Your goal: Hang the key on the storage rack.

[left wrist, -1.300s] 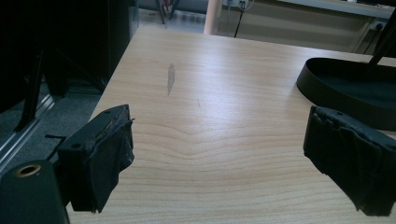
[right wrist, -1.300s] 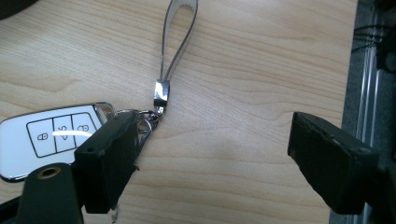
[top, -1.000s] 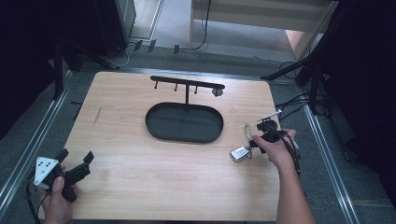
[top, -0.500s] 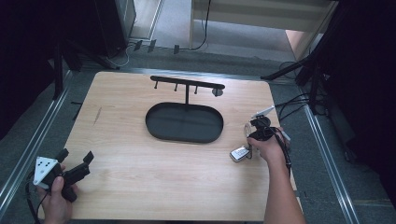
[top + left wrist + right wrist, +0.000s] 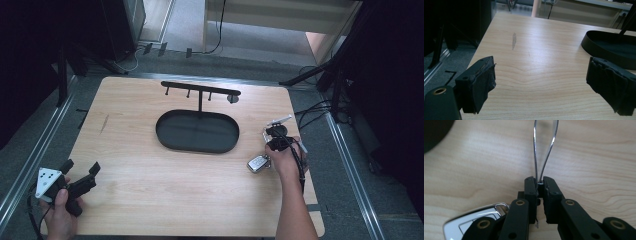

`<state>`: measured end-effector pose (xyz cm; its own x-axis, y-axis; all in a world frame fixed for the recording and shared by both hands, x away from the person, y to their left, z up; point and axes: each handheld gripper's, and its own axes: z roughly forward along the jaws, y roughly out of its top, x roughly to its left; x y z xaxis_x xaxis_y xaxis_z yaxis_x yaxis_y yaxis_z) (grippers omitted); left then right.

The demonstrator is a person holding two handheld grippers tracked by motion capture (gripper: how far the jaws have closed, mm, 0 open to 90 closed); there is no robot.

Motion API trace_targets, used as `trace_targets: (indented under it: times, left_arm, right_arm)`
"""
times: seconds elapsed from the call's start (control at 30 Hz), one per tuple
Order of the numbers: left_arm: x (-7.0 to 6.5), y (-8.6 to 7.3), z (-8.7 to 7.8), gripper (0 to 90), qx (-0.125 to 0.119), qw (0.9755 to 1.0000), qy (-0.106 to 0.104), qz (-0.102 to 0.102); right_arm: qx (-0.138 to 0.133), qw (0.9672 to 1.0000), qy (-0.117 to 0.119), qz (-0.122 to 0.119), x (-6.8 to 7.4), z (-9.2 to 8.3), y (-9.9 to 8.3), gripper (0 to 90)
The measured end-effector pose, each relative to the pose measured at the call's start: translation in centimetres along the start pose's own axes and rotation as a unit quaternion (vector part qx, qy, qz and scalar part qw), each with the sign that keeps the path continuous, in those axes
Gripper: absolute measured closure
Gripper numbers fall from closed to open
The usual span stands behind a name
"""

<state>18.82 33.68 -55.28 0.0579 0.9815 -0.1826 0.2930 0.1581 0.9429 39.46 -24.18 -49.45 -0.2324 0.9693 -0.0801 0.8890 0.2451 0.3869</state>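
1. Jaws of the right gripper (image 5: 538,184) have just been closing and now pinch the thin metal ring (image 5: 544,150) of the key fob; the loop rises toward 12 o'clock from between the pads in the right gripper view.
2. Key fob (image 5: 258,163), silver with a dark face, lies on the table (image 5: 150,180) just at 8 o'clock of the right gripper (image 5: 274,136) in the high view; in the right gripper view its body (image 5: 474,222) shows at 8 o'clock beside the jaws.
3. Left gripper (image 5: 80,172) sits at the table's 7 o'clock corner, held in the person's hand, jaws spread wide with nothing between them; bare wood lies between the pads (image 5: 482,80).
4. Black oval tray (image 5: 197,145) rests mid-table, at 9 o'clock of the right gripper and apart from it; the black hook rack (image 5: 200,89) stands at its 12 o'clock edge.
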Motion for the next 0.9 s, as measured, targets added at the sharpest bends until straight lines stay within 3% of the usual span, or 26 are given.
trace_targets:
  times: [0.07,0.17,0.27,0.4,0.43,0.53,0.6,0.63,0.67,0.7,0.77,0.8,0.9]
  left_arm:
    - [0.0,0.0,0.0,8.9,-0.001,1.0,0.0,-0.001]
    - [0.0,0.0,0.0,8.9,0.001,1.0,-0.001,0.001]
    - [0.0,0.0,0.0,8.9,0.002,1.0,-0.001,0.003]
    - [0.0,0.0,0.0,8.9,0.003,1.0,-0.002,0.002]
    - [0.0,0.0,0.0,8.9,0.003,1.0,-0.002,0.002]
    - [0.0,0.0,0.0,8.9,0.003,1.0,-0.002,0.001]
    - [0.1,0.0,0.0,8.9,0.001,1.0,-0.003,0.0]
    - [0.1,0.0,0.0,8.9,0.001,1.0,-0.003,0.0]
    - [0.1,0.0,0.0,8.9,0.001,1.0,-0.003,-0.001]
    - [0.1,0.0,0.0,8.9,0.002,1.0,-0.003,0.0]
    - [0.1,0.0,0.0,8.9,0.002,1.0,-0.003,0.0]
    - [0.0,0.0,0.0,8.9,0.002,1.0,-0.003,0.0]
    - [0.0,0.0,0.1,9.1,-0.002,1.0,-0.008,-0.002]
  right_arm:
    - [-0.035,0.9992,-0.005,0.017,-0.2,-0.6,-0.1,83.2]
    - [-0.097,0.9947,-0.02,0.027,-0.4,-1.4,-0.3,83.3]
    - [-0.164,0.9853,-0.045,0.015,-0.2,-2.0,-0.7,83.3]
    - [-0.237,0.9688,-0.072,0.016,0.4,-3.0,-0.6,83.3]
    - [-0.237,0.9688,-0.072,0.016,0.4,-3.0,-0.6,83.3]
    - [-0.286,0.9544,-0.081,0.031,0.9,-3.9,-0.3,83.3]
    - [-0.31,0.9465,-0.084,0.035,1.2,-4.3,-0.2,83.3]
    - [-0.31,0.9465,-0.084,0.035,1.2,-4.3,-0.2,83.3]
    - [-0.319,0.9434,-0.085,0.035,1.4,-4.5,-0.2,83.3]
    - [-0.337,0.9369,-0.087,0.034,1.8,-4.8,-0.1,83.3]
    - [-0.343,0.9349,-0.086,0.033,1.9,-4.9,-0.1,83.3]
    - [-0.355,0.9309,-0.08,0.031,2.2,-5.2,-0.1,83.3]
    - [-0.37,0.9251,-0.081,0.03,2.8,-5.9,-0.1,83.3]
